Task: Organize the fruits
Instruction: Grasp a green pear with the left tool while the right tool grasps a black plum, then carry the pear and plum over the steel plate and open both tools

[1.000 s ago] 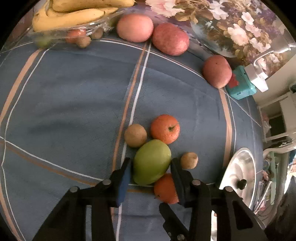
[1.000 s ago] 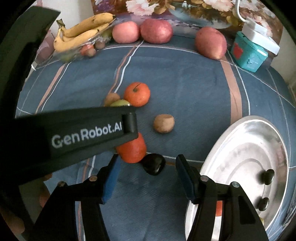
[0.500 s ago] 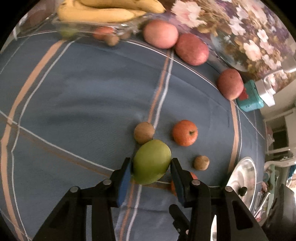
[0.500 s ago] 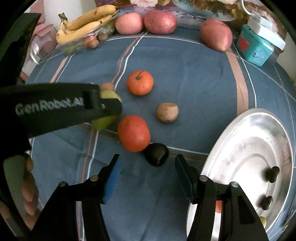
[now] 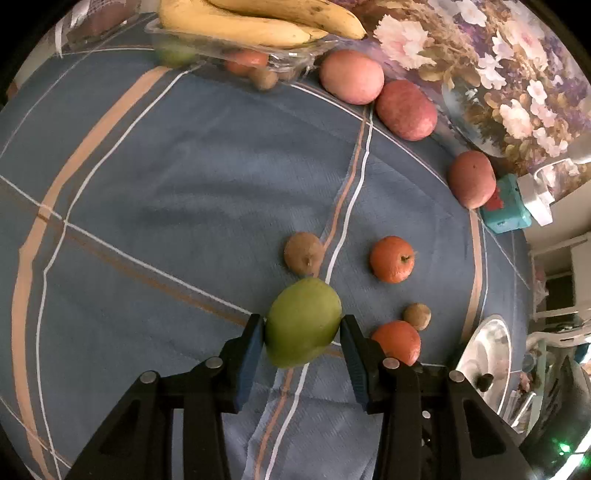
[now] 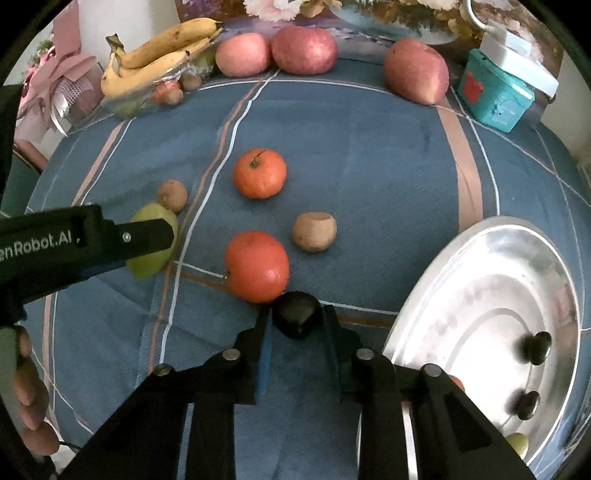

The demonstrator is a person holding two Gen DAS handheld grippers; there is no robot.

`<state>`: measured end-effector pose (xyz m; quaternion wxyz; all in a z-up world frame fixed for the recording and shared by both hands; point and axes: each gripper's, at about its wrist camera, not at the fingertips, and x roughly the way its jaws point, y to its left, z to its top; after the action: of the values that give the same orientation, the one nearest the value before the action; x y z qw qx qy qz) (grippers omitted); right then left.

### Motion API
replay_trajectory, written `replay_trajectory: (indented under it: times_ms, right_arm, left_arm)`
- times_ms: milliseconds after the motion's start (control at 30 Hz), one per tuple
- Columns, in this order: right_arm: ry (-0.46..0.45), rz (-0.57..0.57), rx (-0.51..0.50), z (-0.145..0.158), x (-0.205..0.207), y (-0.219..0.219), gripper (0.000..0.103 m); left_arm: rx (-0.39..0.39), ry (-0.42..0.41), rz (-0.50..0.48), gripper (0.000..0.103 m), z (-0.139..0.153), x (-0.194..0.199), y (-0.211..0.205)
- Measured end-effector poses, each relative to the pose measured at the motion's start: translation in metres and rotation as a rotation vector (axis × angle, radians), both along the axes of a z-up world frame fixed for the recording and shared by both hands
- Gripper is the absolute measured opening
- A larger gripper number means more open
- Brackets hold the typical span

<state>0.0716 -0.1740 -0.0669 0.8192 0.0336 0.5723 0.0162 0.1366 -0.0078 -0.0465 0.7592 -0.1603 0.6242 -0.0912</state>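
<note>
My left gripper (image 5: pixel 302 324) is shut on a green mango (image 5: pixel 303 332) and holds it just above the blue cloth, beside a brown kiwi (image 5: pixel 303 253). The right wrist view shows the same mango (image 6: pixel 149 267) half hidden behind the left gripper's fingers (image 6: pixel 142 236). My right gripper (image 6: pixel 297 315) is shut on a small dark round fruit (image 6: pixel 295 314), which touches an orange (image 6: pixel 256 266). Another orange (image 6: pixel 259 172) and a second brown kiwi (image 6: pixel 314 232) lie further back on the cloth.
A silver tray (image 6: pixel 480 295) at the right holds two small dark fruits (image 6: pixel 537 347) and a small green one. At the back stand a glass dish (image 5: pixel 221 46) with bananas (image 5: pixel 258 22), three red apples (image 6: pixel 304 50), a teal box (image 6: pixel 495 96) and a flowered vase.
The right gripper's jaws have closed on the dark fruit. The left gripper has carried the mango leftward, away from the oranges and kiwis.
</note>
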Motion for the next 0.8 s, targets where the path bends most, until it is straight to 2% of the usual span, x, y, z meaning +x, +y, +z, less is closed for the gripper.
replay_trajectory:
  times_ms: [300,467,600,800]
  right_arm:
    - [-0.059,-0.069,0.034,0.03,-0.026,-0.011,0.027]
    - [-0.121,-0.101,0.054,0.05,-0.039,0.0,0.027]
    - [-0.145,-0.123,0.045,0.056,-0.051,0.007,0.027]
    - [-0.156,-0.175,0.027,0.06,-0.059,-0.008,0.027]
  left_arm:
    - [-0.001,-0.019,0.033,0.045,0.011,-0.014,0.005]
    - [0.005,-0.038,0.049,0.045,0.02,-0.022,0.008]
    - [0.003,-0.049,0.055,0.045,0.025,-0.023,0.007]
    - [0.02,-0.076,0.067,0.045,0.032,-0.024,0.005]
